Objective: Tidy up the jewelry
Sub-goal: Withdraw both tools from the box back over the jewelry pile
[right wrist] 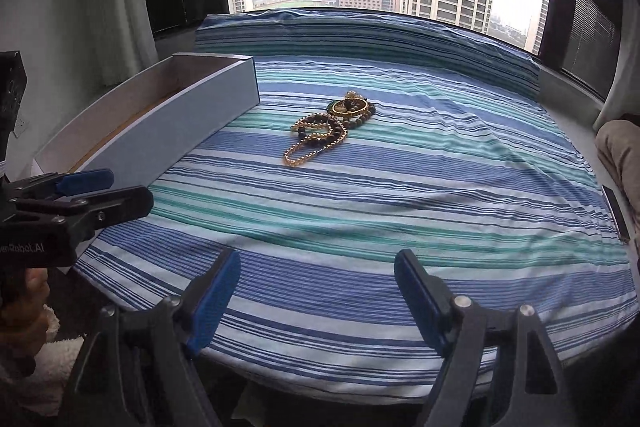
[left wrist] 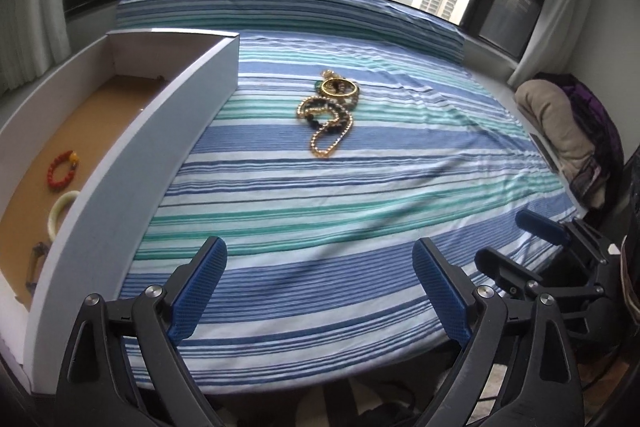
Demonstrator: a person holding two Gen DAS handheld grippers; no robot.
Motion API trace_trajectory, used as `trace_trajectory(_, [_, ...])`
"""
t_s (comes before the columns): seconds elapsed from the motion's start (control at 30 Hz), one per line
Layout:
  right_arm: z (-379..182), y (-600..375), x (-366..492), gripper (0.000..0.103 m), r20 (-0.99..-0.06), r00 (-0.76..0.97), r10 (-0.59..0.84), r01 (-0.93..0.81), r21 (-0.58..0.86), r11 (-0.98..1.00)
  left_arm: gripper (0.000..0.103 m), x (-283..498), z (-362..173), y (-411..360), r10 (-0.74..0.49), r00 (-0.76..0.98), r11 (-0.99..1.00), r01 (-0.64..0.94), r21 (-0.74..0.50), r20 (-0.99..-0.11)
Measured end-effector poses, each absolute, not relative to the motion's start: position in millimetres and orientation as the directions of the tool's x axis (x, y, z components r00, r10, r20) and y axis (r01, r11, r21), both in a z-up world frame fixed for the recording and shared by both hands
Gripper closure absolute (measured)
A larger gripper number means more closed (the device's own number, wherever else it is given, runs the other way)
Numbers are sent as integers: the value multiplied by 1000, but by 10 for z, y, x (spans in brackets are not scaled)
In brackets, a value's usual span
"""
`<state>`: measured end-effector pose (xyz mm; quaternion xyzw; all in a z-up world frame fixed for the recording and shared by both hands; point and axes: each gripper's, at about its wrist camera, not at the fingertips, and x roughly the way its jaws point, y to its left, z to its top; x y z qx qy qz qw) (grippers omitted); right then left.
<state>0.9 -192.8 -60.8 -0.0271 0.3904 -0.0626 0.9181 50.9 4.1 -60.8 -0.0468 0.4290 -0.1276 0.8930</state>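
Both the left hand-held gripper (left wrist: pixel 318 291) and the right hand-held gripper (right wrist: pixel 318 299) stand wide, empty. The jewelry pile (left wrist: pixel 328 111) is tangled, its pieces hard to separate; the box (left wrist: pixel 120 163) wall hides part of a pale bangle (left wrist: pixel 60 213).

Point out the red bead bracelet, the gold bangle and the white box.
red bead bracelet (left wrist: pixel 63 171), left wrist view, on its beads.
gold bangle (left wrist: pixel 340 87), left wrist view, on its near rim.
white box (left wrist: pixel 160 155), left wrist view, on its long outer wall.

Striped sheet (left wrist: pixel 320 195): matt woven cloth, lightly creased. Jewelry pile (left wrist: pixel 330 113): glossy gold-toned metal chain and bangle, dark beads. Box (left wrist: pixel 132 163): smooth matt white board walls, brown cardboard-like floor. Left gripper (left wrist: pixel 318 291): matt black plastic arms, blue textured pads, bright metal rivets.
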Motion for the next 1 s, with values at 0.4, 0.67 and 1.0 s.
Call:
trace_trajectory(0.4, [-584,-1771,-10,22,-706,691,-153,73,-142,987,7,487,-612,53,-255,610,967,174,-187,-750])
trace_trajectory(0.67, [-600,-1791,-2,22,-713,682,-164,83,-148,986,6,488,-631,45,-261,605,965,174,-196,-752])
trace_trajectory(1.0, [-632,-1790,2,22,-723,674,-151,76,-136,988,5,512,-687,42,-244,591,970,158,-186,-769])
